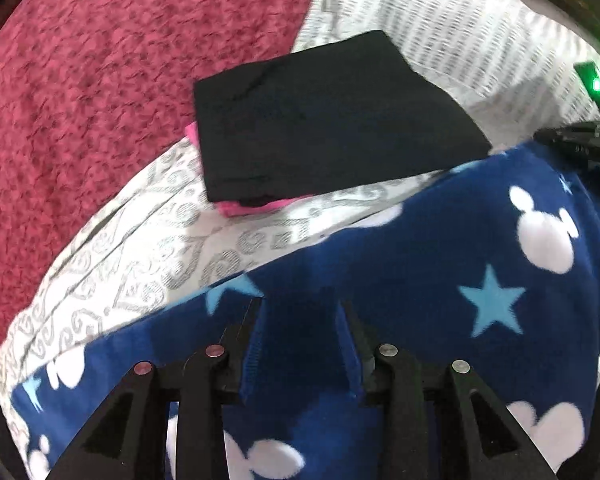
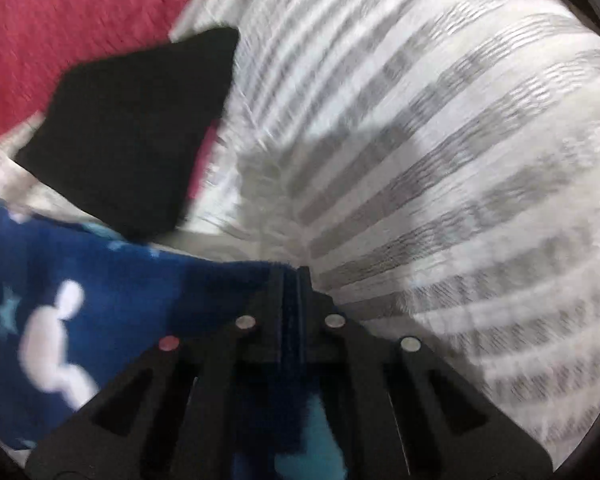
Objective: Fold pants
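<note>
The pants are navy fleece with white mouse heads and light blue stars. They hang stretched between my two grippers above the bed. In the left wrist view my left gripper has a thick fold of the fleece between its jaws, which stand a hand-width apart. My right gripper shows at the far right edge of that view, at the other end of the cloth. In the right wrist view my right gripper is shut tight on the pants' edge, which trails away to the left.
A folded black garment lies on a pink one on the white and grey patterned pillow. It also shows in the right wrist view. A striped white pillow lies to the right. A red bedspread covers the left.
</note>
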The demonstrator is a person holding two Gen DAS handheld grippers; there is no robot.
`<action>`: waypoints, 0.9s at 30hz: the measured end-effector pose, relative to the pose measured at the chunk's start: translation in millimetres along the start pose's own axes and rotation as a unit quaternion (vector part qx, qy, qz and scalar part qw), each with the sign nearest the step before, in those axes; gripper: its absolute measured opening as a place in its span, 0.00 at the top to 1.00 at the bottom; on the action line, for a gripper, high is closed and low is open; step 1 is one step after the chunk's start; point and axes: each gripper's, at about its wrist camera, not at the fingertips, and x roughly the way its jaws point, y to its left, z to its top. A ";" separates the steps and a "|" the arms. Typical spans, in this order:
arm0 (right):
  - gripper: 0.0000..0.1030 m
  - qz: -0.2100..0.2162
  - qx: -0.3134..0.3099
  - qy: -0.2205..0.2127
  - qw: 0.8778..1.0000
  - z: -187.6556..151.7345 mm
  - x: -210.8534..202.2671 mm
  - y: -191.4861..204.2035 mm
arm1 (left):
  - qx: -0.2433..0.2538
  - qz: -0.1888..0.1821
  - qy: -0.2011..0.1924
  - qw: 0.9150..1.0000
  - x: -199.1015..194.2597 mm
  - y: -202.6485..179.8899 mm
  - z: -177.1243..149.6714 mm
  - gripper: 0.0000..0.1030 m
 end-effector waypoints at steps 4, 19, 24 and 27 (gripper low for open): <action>0.91 -0.035 0.001 0.009 0.999 -10.5 3.8 -1.9 | -0.037 0.008 -0.014 0.999 -22.5 25.4 -26.6 0.65; 0.41 0.106 -0.125 -0.085 0.983 -14.2 -134.3 175.1 | -0.405 0.097 -0.100 0.904 -154.0 234.2 -263.5 0.51; 0.41 0.200 -0.273 -0.067 0.939 -19.9 -141.1 363.4 | -0.414 0.063 -0.118 0.900 -143.4 262.9 -279.7 0.51; 0.41 0.246 -0.331 -0.051 0.910 -26.9 -141.8 454.1 | -0.438 0.026 -0.132 0.889 -126.7 287.6 -279.8 0.51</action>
